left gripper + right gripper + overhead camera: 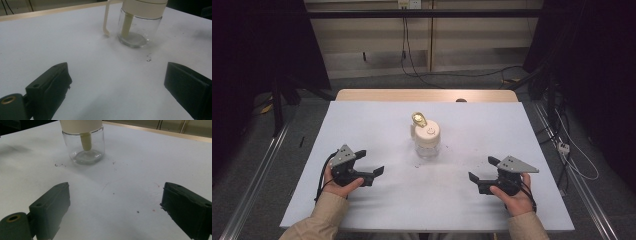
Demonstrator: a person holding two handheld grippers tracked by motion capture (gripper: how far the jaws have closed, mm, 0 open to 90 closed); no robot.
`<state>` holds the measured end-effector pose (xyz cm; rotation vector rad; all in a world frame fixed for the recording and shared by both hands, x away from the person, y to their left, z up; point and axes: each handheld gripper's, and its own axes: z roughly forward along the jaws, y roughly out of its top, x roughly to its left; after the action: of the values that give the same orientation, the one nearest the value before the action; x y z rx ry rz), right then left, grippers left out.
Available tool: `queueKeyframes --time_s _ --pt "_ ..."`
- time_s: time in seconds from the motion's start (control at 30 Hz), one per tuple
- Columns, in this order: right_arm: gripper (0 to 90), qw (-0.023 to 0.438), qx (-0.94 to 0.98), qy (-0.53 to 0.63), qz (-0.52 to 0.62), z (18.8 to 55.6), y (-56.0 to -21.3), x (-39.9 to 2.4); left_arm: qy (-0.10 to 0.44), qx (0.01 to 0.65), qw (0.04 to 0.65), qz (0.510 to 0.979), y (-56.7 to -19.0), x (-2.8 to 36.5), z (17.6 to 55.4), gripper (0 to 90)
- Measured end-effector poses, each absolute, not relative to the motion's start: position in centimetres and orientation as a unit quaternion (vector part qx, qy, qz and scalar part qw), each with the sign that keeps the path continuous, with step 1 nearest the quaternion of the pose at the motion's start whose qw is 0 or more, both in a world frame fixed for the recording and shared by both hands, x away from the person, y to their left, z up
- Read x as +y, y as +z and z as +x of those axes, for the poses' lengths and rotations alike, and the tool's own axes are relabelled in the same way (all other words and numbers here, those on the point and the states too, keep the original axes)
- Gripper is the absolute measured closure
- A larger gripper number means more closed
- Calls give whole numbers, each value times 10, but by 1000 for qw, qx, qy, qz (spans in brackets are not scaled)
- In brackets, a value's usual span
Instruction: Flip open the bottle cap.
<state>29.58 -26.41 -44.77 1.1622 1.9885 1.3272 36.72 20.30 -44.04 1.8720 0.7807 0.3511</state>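
A clear glass jar (427, 145) with a cream lid and a gold knob on top stands upright in the middle of the white table (377, 120). In the left gripper view the jar (136, 30) shows a cream handle at its left side and a cream stem inside. The right gripper view has the jar (85, 147) at upper left. My left gripper (372, 162) rests at the jar's front left, open and empty. My right gripper (482, 168) rests at the jar's front right, open and empty. Both point toward the jar, well apart from it.
Small dark specks (418, 164) lie on the table just in front of the jar. A wooden strip (427, 95) runs along the table's far edge. Cables (572, 150) trail on the floor to the right, and metal rails flank the table.
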Motion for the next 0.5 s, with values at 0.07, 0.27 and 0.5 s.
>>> queueKeyframes --time_s 0.07,0.27,0.5 --pt "78 239 728 483 423 295 -449 -265 149 326 513 780 -441 206 366 59" --pt "80 240 729 482 424 294 -449 -266 154 333 509 779 -442 219 364 60" --pt "81 243 728 478 427 295 -451 -268 156 338 510 776 -442 221 364 61"
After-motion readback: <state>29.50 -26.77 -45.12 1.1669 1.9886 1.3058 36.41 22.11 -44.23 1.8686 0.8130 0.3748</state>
